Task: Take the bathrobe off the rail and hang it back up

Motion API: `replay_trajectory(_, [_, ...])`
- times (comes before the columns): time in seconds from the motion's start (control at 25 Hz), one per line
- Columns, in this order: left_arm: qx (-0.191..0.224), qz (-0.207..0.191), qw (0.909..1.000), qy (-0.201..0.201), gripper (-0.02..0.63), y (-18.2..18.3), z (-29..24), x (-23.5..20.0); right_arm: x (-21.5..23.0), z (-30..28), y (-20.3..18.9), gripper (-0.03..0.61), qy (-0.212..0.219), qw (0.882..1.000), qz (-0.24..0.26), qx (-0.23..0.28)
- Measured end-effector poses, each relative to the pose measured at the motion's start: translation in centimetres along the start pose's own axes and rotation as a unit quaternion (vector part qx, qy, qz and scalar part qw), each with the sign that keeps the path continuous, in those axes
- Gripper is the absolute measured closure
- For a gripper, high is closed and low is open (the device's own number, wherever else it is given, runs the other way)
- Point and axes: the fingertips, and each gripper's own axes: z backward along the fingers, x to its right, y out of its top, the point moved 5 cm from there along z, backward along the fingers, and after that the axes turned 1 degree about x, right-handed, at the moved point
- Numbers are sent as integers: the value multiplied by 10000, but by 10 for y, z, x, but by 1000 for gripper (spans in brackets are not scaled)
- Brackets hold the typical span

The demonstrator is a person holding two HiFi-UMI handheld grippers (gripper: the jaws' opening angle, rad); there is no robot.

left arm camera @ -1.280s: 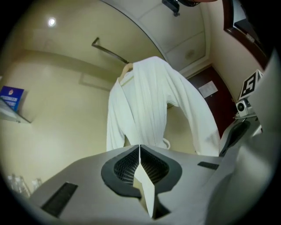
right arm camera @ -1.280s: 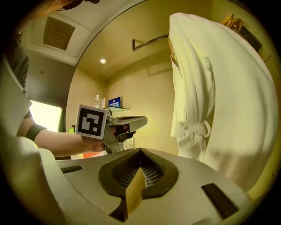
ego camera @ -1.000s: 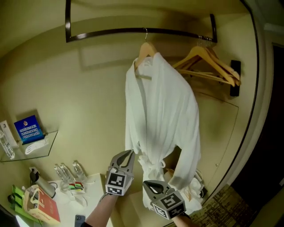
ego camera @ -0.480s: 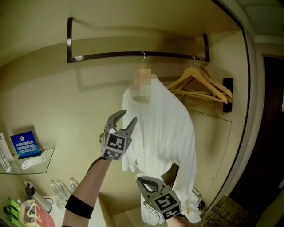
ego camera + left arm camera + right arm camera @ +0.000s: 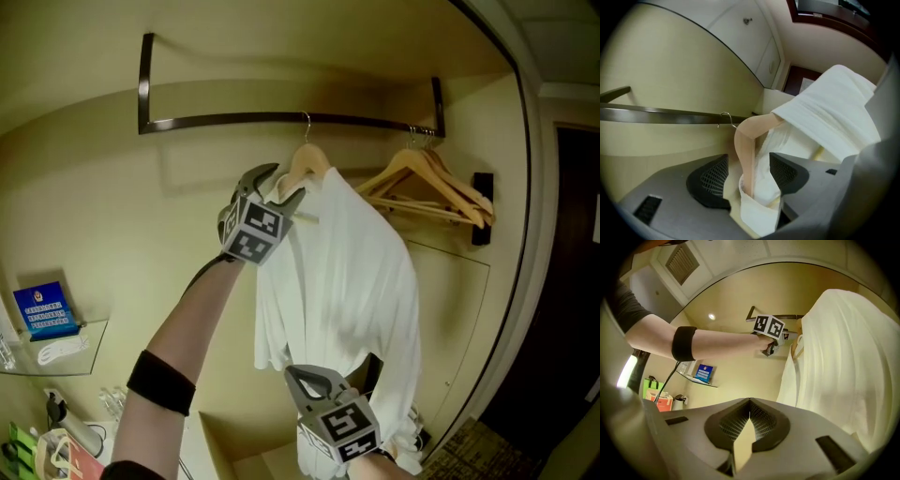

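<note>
A dark metal clothes rail [image 5: 234, 119] runs across the recess at 12 o'clock in the head view. A pale wooden hanger with a thin metal hook [image 5: 307, 164] hangs from it near its middle. A white towelling bathrobe [image 5: 347, 272] is draped over this hanger and falls towards 6 o'clock, so the robe is on the rail. At 2 o'clock from the robe, a bunch of bare wooden hangers [image 5: 427, 178] sits at the rail's end, apart from the robe.

The left hand-held gripper [image 5: 281, 186] is raised to the hanger's shoulder, at 9 o'clock from the hook. Its jaws are spread and have just been opening. In the left gripper view one wooden arm of the hanger and a fold of the robe's collar stand between them, and neither mesh pad [image 5: 710, 178] presses on the wood. The forearm behind it wears a black wristband [image 5: 161, 382].

The right hand-held gripper [image 5: 314, 377] is low, at 6 o'clock, in front of the robe's lower part. Its jaws are pressed together with nothing between them, and the robe hangs at 2 o'clock in its own view.

At 8 o'clock a glass wall shelf [image 5: 94, 337] carries a blue card [image 5: 42, 309].
</note>
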Motion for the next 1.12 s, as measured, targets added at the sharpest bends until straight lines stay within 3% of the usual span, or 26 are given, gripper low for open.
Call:
replay_trajectory(0.44, [127, 6, 9999, -101, 333, 20, -45, -12, 51, -30, 69, 563, -508, 9971, 475, 303])
replay_trajectory(0.92, [72, 19, 9997, -220, 334, 26, -58, -14, 98, -40, 136, 563, -866, 9918, 212, 918])
replay_trajectory(1.12, [-2, -339, 9991, -262, 390, 29, -60, -8, 103, -37, 137, 563, -839, 9919, 31, 955])
